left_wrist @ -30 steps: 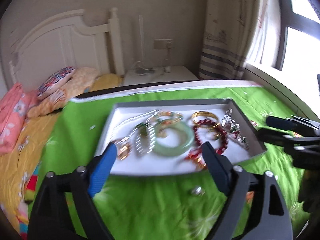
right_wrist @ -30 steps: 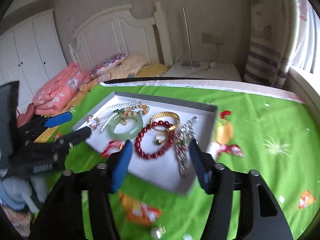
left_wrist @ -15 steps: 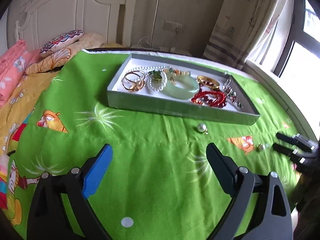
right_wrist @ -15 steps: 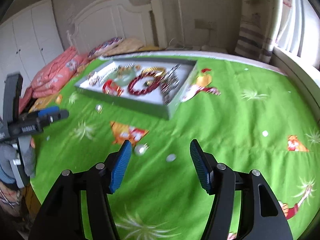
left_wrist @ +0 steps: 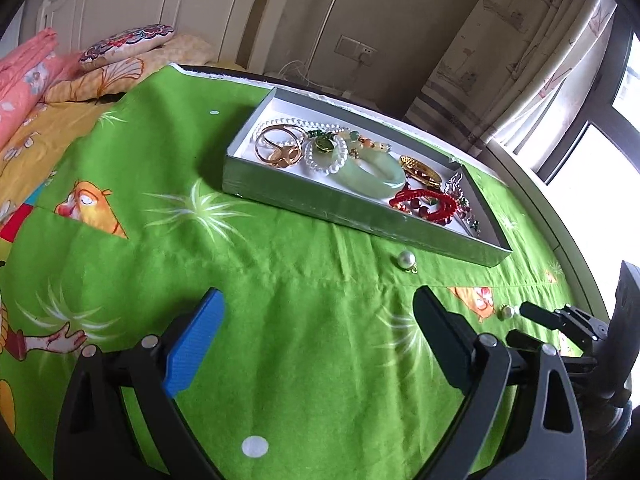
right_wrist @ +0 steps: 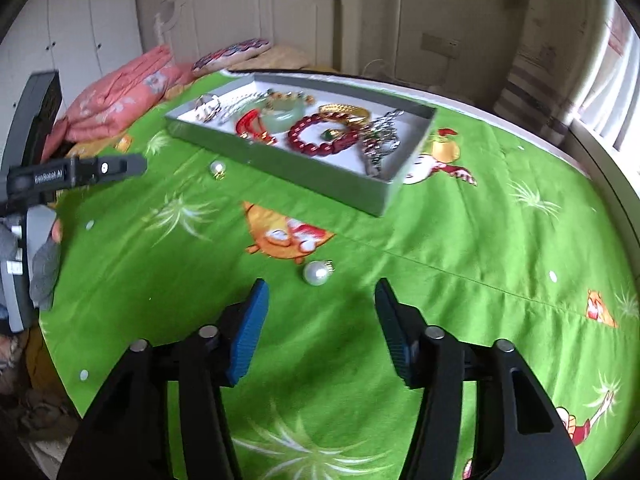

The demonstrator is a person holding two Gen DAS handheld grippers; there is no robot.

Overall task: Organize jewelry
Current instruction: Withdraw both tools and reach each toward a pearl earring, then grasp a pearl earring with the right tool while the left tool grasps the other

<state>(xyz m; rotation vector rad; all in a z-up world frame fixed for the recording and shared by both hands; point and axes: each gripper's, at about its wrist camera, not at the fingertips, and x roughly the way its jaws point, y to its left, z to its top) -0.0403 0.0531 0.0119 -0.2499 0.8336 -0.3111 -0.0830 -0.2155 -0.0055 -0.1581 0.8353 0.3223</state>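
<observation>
A grey tray [left_wrist: 320,204] [right_wrist: 320,184] on the green cloth holds a jade bangle [left_wrist: 372,172], a red bead bracelet [right_wrist: 320,136], gold rings [left_wrist: 280,148] and chains. One loose pearl [right_wrist: 316,273] lies on the cloth just past the tips of my right gripper [right_wrist: 320,284]. Its jaws are closing and do not touch the pearl. The same pearl [left_wrist: 508,312] shows beside the right gripper [left_wrist: 520,322] in the left wrist view. A second pearl [left_wrist: 406,259] [right_wrist: 218,168] rests near the tray's front wall. My left gripper [left_wrist: 316,292] hangs open over bare cloth.
The green cartoon-print cloth [left_wrist: 280,264] covers a bed. Pillows [left_wrist: 128,40] and a pink quilt [right_wrist: 120,92] lie toward the white headboard. A curtain [left_wrist: 500,60] and a window stand on the right. A gloved hand [right_wrist: 44,264] holds the left gripper.
Both grippers have drawn back from over the tray and come down toward the cloth. The right gripper now sits right behind a loose pearl, with its jaws narrower.
</observation>
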